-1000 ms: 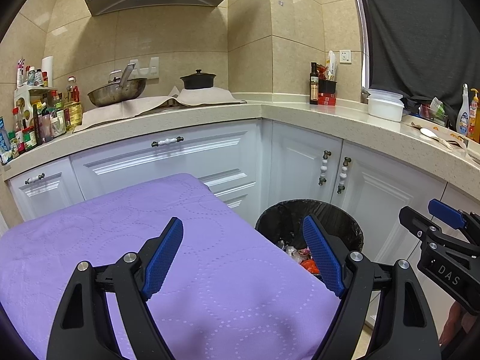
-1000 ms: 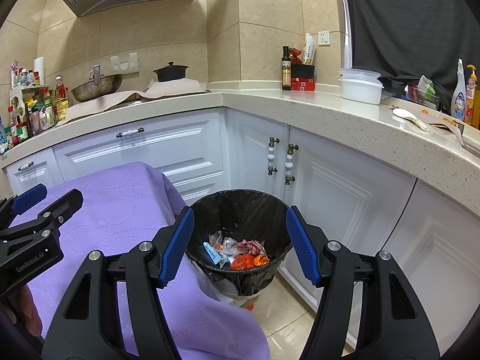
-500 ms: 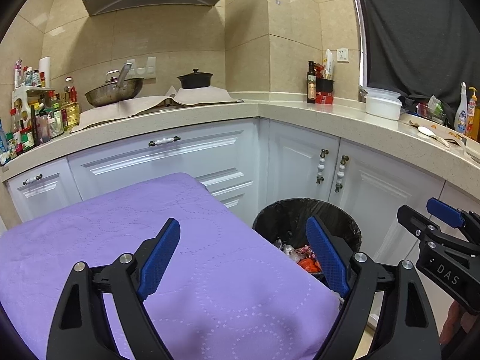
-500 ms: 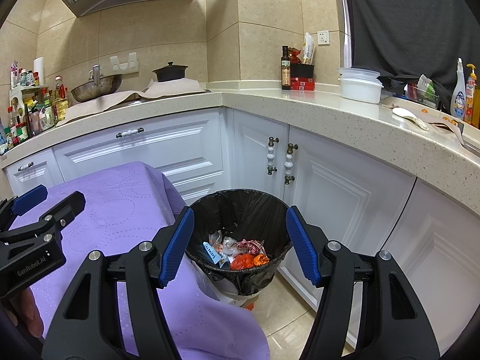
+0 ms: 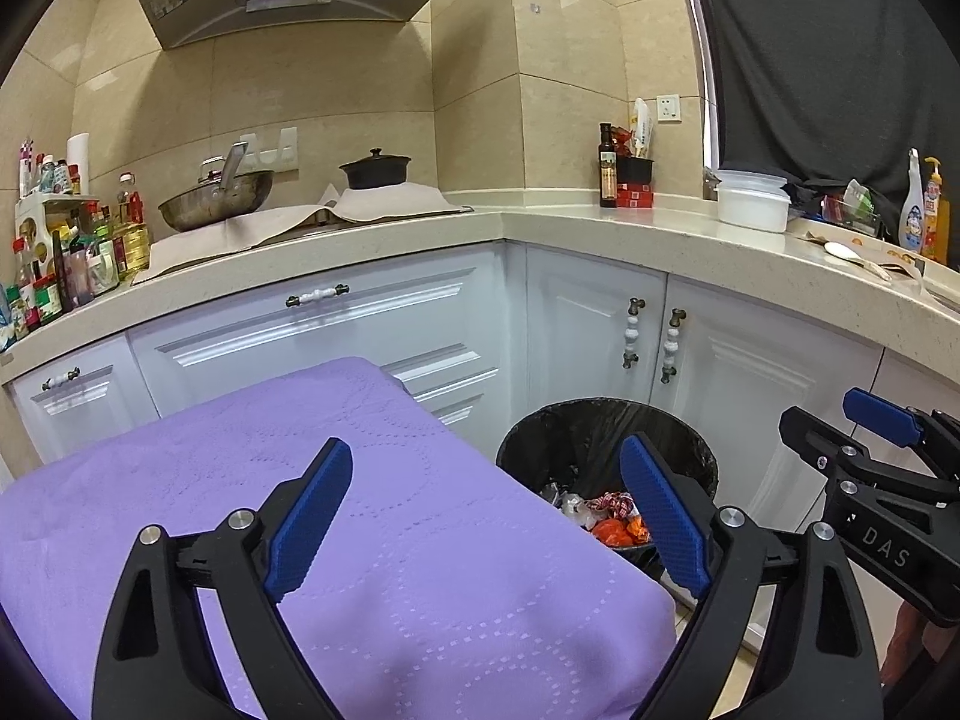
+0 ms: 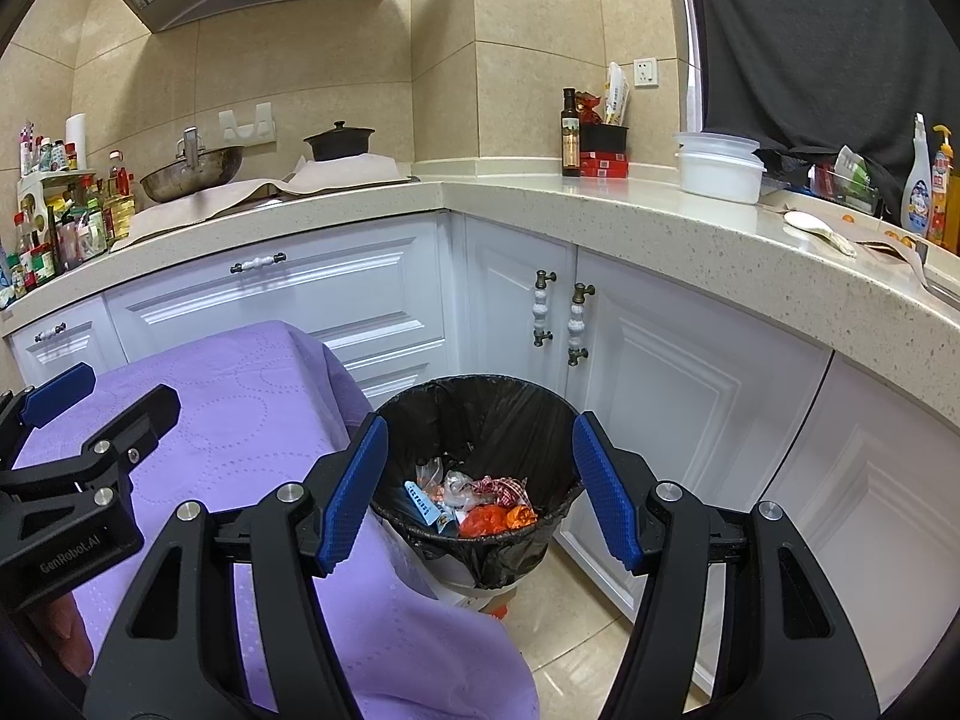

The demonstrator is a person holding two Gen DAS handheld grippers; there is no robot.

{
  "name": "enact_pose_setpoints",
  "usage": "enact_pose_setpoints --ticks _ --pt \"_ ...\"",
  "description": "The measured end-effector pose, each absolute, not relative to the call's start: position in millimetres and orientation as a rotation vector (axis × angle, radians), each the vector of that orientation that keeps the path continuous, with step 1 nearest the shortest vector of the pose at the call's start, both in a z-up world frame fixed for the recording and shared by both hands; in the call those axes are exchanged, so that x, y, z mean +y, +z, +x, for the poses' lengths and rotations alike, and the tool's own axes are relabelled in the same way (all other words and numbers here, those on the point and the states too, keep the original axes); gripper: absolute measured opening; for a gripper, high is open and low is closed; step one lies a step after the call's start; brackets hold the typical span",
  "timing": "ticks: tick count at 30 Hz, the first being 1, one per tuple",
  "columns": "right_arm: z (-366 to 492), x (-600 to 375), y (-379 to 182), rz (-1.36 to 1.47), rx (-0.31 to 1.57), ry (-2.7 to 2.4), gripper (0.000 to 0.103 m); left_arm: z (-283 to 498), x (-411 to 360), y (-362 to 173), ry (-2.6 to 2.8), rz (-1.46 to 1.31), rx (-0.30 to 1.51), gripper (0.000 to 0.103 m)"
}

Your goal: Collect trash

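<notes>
My left gripper [image 5: 486, 510] hangs over the purple cloth [image 5: 390, 540] that covers the table, its blue pads spread wide with nothing between them — the jaws have just been opening further. My right gripper [image 6: 480, 492] is held above the bin [image 6: 480, 414], jaws apart and empty, framing the black liner's mouth from my view. The trash [image 6: 474, 501] lies at the bottom of that bin: a red-and-white checked wrapper, orange crumpled pieces, clear plastic and a light blue strip, all heaped together. The bin stands on the floor just beside the table's corner, in front of the white cabinet doors [image 6: 558, 312] below the speckled countertop [image 6: 690, 228] — from my left camera I see only part of its contents past my right-hand pad
</notes>
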State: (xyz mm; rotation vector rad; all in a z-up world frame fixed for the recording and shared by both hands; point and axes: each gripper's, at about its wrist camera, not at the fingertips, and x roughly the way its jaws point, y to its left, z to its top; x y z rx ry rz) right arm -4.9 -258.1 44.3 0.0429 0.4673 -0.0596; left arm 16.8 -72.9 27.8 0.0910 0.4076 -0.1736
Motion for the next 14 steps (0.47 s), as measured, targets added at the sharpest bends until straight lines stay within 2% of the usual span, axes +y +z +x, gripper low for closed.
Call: enact_pose_setpoints --ticks 8,11,14 --pt "-4 -261 41 0.044 0.471 -0.052 0.063 20 -69 36 -0.171 0.098 0.397 0.089" --pt "-1 -256 39 0.037 0.472 -0.043 0.072 26 -60 33 -0.152 0.090 0.423 0.089" --pt "4 -246 37 0.034 0.477 -0.018 0.073 31 -42 28 -0.100 0.084 0.456 0.089"
